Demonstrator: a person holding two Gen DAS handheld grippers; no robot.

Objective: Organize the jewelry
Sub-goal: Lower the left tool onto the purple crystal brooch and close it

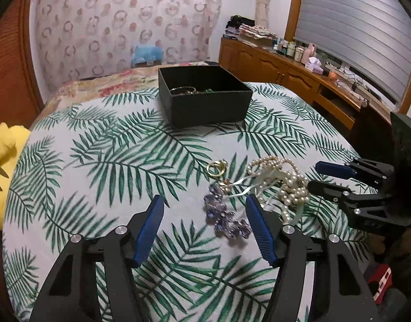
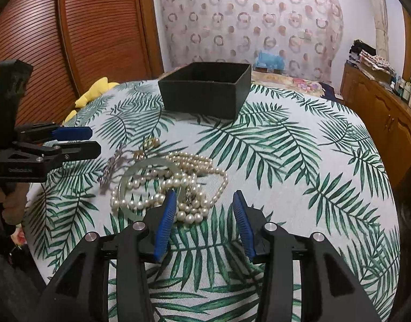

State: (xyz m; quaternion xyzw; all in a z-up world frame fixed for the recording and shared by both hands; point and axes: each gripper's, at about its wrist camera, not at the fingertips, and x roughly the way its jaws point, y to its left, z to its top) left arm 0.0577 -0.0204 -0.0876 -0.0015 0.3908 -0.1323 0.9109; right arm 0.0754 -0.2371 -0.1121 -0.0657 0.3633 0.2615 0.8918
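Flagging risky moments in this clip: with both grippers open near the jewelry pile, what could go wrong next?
1. The pearl necklace is tangled with the pale bangle; the right gripper may lift both, or drop one mid-carry.
2. The purple beaded piece lies close to the gold ring; the left gripper could knock the ring away.
3. The black box sits beyond the pile and already holds items, so dangling strands might snag its rim.

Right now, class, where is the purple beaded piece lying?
In the left wrist view the purple beaded piece lies on the leaf-print cloth, between the open left gripper fingers, just left of the pearl necklace and below the gold ring.
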